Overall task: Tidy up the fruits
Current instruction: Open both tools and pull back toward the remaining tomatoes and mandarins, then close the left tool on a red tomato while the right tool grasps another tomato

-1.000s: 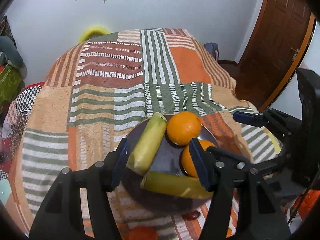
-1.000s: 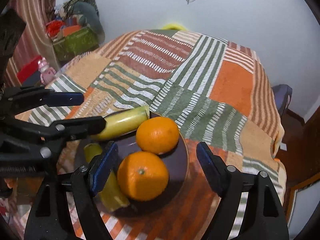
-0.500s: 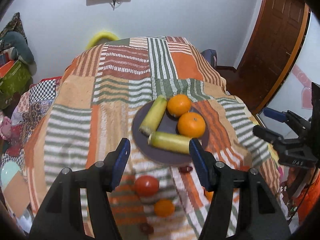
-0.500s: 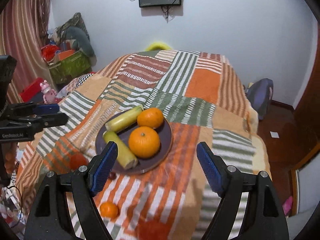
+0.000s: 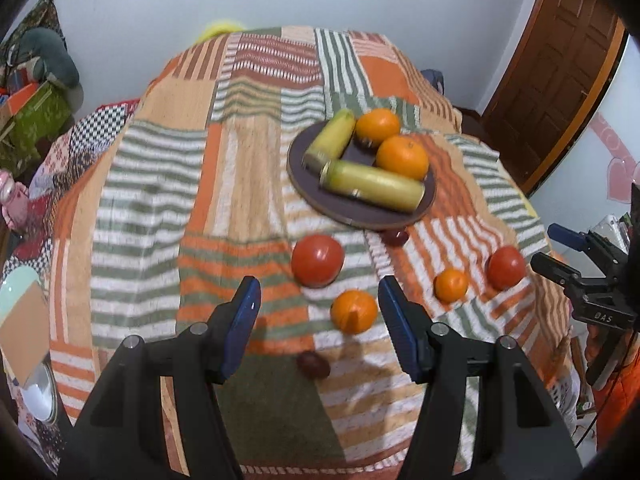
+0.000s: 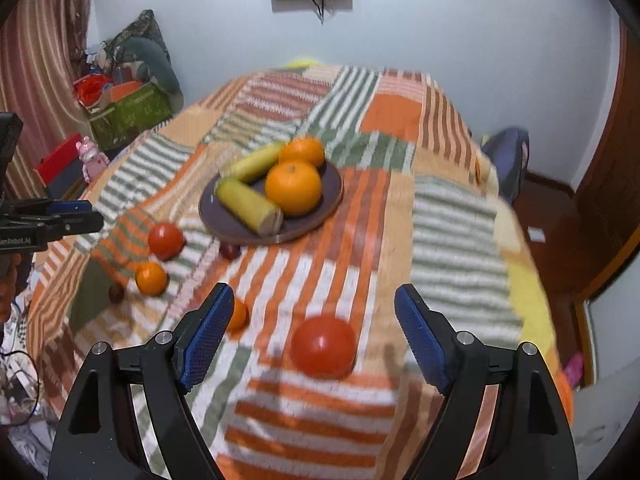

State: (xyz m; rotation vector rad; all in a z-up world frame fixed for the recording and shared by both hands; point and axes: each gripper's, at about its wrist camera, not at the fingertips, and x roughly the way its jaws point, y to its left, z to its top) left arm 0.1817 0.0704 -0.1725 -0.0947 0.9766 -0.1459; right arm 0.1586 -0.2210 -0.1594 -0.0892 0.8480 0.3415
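A dark plate (image 5: 304,184) (image 6: 328,204) on the striped cloth holds two oranges (image 5: 402,157) (image 6: 294,187) and two yellow-green bananas (image 5: 374,184) (image 6: 250,205). Loose on the cloth lie two tomatoes (image 5: 317,260) (image 5: 506,267), two small oranges (image 5: 354,311) (image 5: 451,285) and small dark fruits (image 5: 313,364). My left gripper (image 5: 318,320) is open and empty, above the near small orange. My right gripper (image 6: 314,334) is open and empty, above a tomato (image 6: 323,346). The right gripper also shows in the left wrist view (image 5: 576,256).
The striped cloth (image 5: 160,200) covers a round table that drops off on all sides. A brown door (image 5: 560,80) stands at the right. Boxes and clutter (image 6: 124,108) sit by the left wall. A blue bag (image 6: 506,160) lies on the floor.
Both grippers have pulled back and up from the plate. The loose tomatoes and small oranges in front of the plate have come into view. Both stay open and empty.
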